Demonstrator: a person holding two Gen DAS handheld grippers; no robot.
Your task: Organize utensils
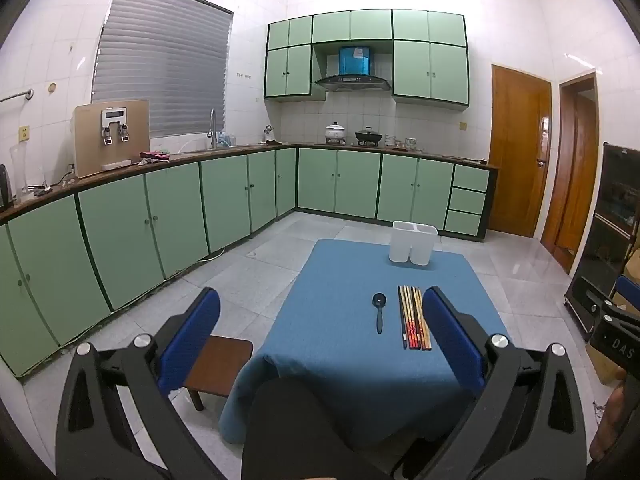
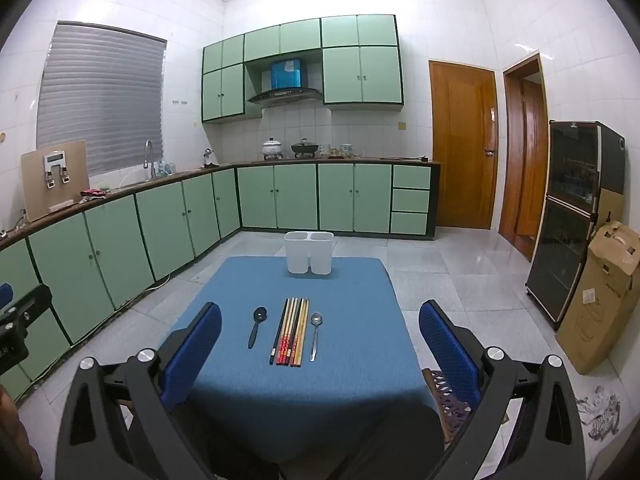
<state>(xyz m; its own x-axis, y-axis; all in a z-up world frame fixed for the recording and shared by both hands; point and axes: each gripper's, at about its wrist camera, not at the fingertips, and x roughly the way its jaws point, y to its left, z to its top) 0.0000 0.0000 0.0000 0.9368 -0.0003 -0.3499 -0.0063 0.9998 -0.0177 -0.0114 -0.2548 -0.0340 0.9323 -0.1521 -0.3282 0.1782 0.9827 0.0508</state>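
Note:
A small table under a blue cloth (image 2: 340,376) carries a black spoon (image 2: 256,330), a row of several chopsticks (image 2: 291,332) and a metal spoon (image 2: 315,334), all lying side by side. A white two-compartment holder (image 2: 309,252) stands empty at the far edge. My right gripper (image 2: 320,344) hovers open before the near edge, nothing between its blue pads. In the left wrist view my left gripper (image 1: 320,336) is open too, left of the black spoon (image 1: 379,312) and chopsticks (image 1: 414,316), with the holder (image 1: 413,242) beyond. The metal spoon is hidden there behind the right finger.
A brown stool (image 1: 218,366) stands left of the table, and a patterned seat (image 2: 450,400) right of it. Green cabinets (image 2: 160,224) line the left and far walls. A black cabinet (image 2: 576,216) and a cardboard box (image 2: 600,296) stand at the right on tiled floor.

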